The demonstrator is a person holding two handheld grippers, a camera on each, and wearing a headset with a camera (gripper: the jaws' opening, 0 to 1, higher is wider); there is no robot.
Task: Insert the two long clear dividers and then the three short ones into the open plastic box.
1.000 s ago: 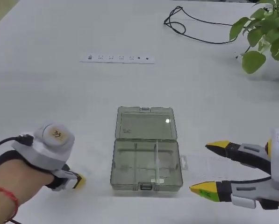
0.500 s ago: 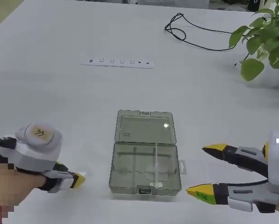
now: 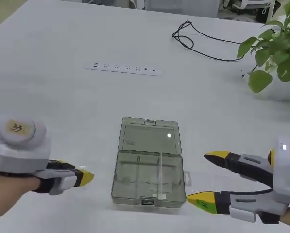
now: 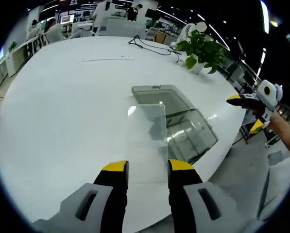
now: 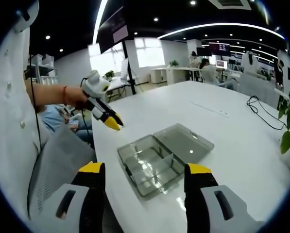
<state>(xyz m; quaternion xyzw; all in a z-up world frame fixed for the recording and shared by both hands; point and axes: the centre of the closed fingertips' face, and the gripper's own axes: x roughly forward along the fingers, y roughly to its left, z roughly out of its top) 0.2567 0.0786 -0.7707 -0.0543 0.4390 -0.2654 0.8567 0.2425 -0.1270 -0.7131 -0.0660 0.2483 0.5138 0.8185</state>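
The open smoky plastic box [image 3: 127,180] lies at the near middle of the white table, its lid [image 3: 150,137] laid flat behind it. A clear divider [image 3: 160,172] stands upright inside. My left gripper [image 3: 85,177] hovers left of the box, shut on a clear divider [image 4: 147,138] that sticks out ahead of its jaws toward the box [image 4: 191,133]. My right gripper [image 3: 208,178] stands open to the right of the box, nothing between its yellow fingertips [image 3: 216,156]. In the right gripper view, the box [image 5: 152,160] lies ahead of that gripper [image 5: 145,170], with the left gripper [image 5: 108,120] beyond it.
A white power strip [image 3: 124,69] lies farther back on the table. A black cable [image 3: 198,39] and a green plant [image 3: 276,53] sit at the far right. Faint clear pieces [image 3: 191,177] lie just right of the box. People sit at desks in the background.
My left gripper has lifted a little and levelled out with the divider, its tip edging toward the box. The right gripper has hardly moved. The head camera has tilted.
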